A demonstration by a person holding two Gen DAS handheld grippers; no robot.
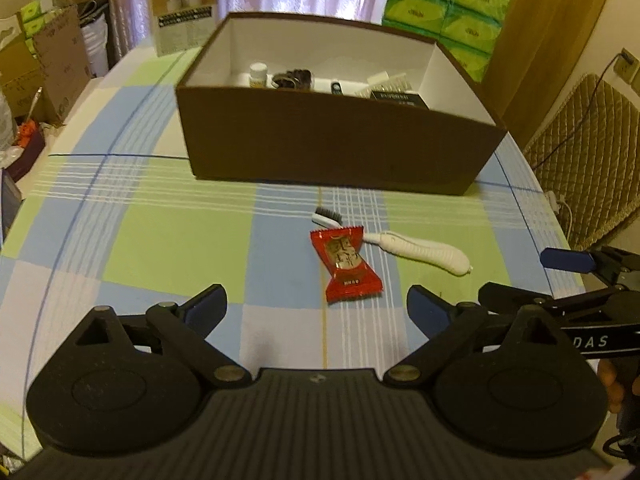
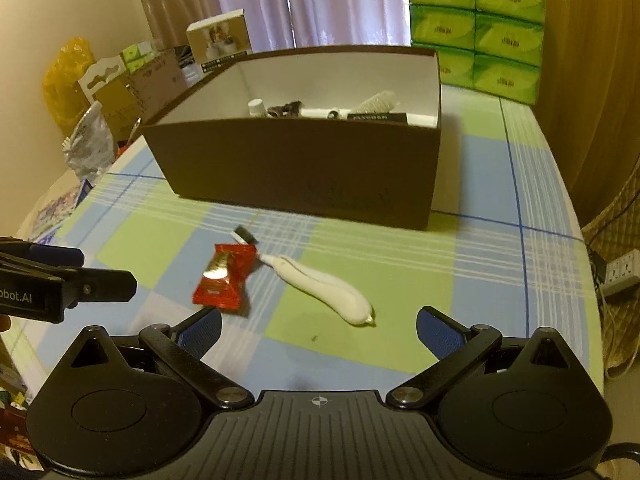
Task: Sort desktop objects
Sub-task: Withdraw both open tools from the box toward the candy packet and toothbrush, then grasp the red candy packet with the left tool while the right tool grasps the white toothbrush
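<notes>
Both grippers hang low over the near edge of a checked tablecloth (image 1: 168,240), each with its blue-padded fingers spread wide and nothing between them: the left gripper (image 1: 316,308) and the right gripper (image 2: 318,326). In the middle of the table, just beyond the fingers, lies a red candy packet (image 1: 346,264), and its far end rests on top of a white brush (image 1: 420,250), covering the neck between the dark bristle head and the thick handle. The handle points toward the near right. Behind them, apart from both, stands a brown box (image 1: 332,148) with a white inside; a small white bottle (image 1: 258,75), a dark tangled thing, a black carton and some white pieces lie on its floor, only partly seen over the near wall. Far left of the box is an upright printed carton (image 1: 182,10); far right is a stack of green tissue packs (image 2: 476,28). Cardboard and bags crowd the left side beyond the table.
</notes>
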